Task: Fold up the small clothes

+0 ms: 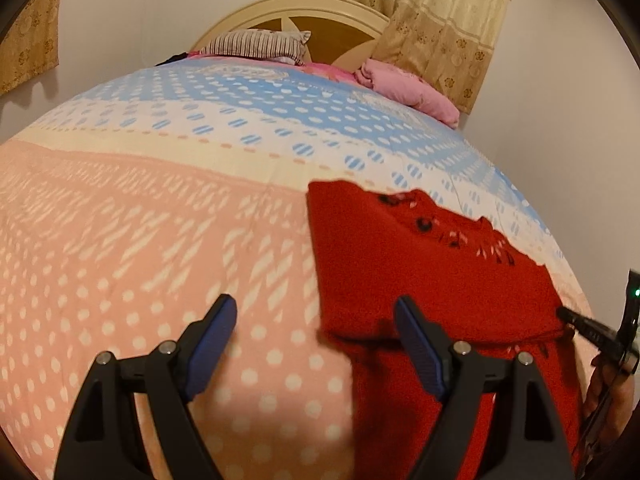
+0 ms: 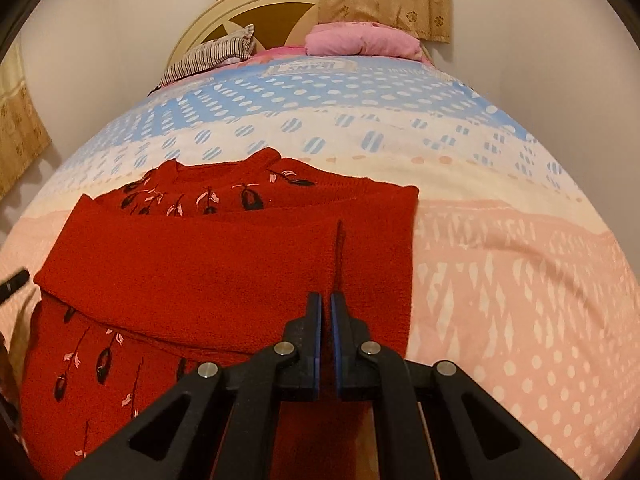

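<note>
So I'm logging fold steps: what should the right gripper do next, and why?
Probably release. The right gripper is shut on a pinch of the red sweater, whose folded flap already lies flat across the body, while the left gripper is open.

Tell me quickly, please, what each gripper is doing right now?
Left gripper: open, holding nothing, above the bedspread.
Right gripper: shut on a fold of the red sweater.

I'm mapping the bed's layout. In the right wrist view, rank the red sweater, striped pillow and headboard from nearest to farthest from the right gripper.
1. Red sweater: pinched in the right gripper, directly ahead and to the left.
2. Striped pillow: far end of the bed, left of centre.
3. Headboard: just behind the pillow, against the wall.
</note>
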{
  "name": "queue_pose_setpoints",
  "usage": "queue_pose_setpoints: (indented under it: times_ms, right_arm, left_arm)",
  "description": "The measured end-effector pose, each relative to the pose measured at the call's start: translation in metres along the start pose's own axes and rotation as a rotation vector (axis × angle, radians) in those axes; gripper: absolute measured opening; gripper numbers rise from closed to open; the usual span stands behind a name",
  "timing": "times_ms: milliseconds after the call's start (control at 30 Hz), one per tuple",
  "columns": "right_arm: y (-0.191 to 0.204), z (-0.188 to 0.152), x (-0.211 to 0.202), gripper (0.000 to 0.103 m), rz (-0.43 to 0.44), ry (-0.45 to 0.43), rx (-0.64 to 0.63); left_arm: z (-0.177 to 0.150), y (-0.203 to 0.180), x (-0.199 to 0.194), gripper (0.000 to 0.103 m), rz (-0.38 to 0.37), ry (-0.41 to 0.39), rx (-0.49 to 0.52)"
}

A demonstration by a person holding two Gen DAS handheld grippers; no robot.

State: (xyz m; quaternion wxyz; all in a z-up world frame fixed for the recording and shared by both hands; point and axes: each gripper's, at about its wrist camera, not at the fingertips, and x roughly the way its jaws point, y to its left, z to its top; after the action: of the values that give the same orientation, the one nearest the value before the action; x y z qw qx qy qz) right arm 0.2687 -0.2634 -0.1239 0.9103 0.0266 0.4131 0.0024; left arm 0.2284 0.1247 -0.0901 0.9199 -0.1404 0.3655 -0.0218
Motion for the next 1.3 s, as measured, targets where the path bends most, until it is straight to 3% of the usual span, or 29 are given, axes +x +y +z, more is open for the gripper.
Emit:
queue_pose_setpoints:
  times_ms: [67, 100, 133, 333, 500, 567, 600, 633, 700, 833, 933, 1000, 1300]
  right_arm:
    - [-0.003, 0.000, 0.000, 0.003, 0.002, -0.004, 0.012]
    - [-0.004, -0.001, 0.000, 0.003, 0.003, -0.005, 0.017]
    - [-0.005, -0.001, 0.001, 0.003, 0.002, 0.002, 0.017]
    - [-0.008, -0.001, 0.005, 0.003, -0.044, 0.022, 0.021]
    - [0.000, 0.005, -0.006, 0.005, -0.116, 0.002, -0.008]
    - [0.004, 0.011, -0.013, 0.020, -0.100, -0.016, -0.001]
    - [0.007, 0.013, -0.017, 0.039, -0.065, -0.029, 0.005]
    - [0.011, 0.016, -0.020, 0.052, -0.014, -0.049, 0.009]
    - [0.023, 0.019, -0.020, 0.053, 0.062, -0.065, -0.009]
    - [0.033, 0.014, 0.001, 0.053, 0.162, -0.007, -0.015]
    - [0.021, 0.001, 0.018, 0.052, 0.145, 0.065, 0.012]
    - [0.015, -0.007, 0.012, 0.051, 0.178, 0.046, 0.011]
    - [0.023, -0.009, 0.016, 0.051, 0.131, 0.044, -0.032]
  left_arm:
    - [0.007, -0.005, 0.003, 0.085, 0.007, -0.010, 0.017]
    - [0.010, -0.010, 0.007, 0.095, 0.013, -0.008, 0.041]
    - [0.011, -0.013, 0.011, 0.097, 0.025, -0.006, 0.058]
    - [0.005, -0.021, 0.037, 0.098, 0.069, 0.045, 0.112]
    - [0.001, -0.013, 0.046, 0.098, 0.056, 0.090, 0.078]
    - [-0.001, -0.013, 0.048, 0.100, 0.054, 0.100, 0.077]
    - [-0.002, -0.013, 0.048, 0.100, 0.052, 0.104, 0.075]
    - [-0.003, -0.012, 0.048, 0.100, 0.050, 0.106, 0.072]
    - [-0.004, -0.011, 0.049, 0.102, 0.050, 0.108, 0.064]
    - [-0.005, -0.009, 0.048, 0.103, 0.044, 0.111, 0.055]
    - [-0.005, -0.009, 0.049, 0.103, 0.045, 0.117, 0.061]
    - [-0.006, -0.009, 0.048, 0.103, 0.047, 0.121, 0.068]
    - [-0.007, -0.013, 0.047, 0.103, 0.076, 0.115, 0.087]
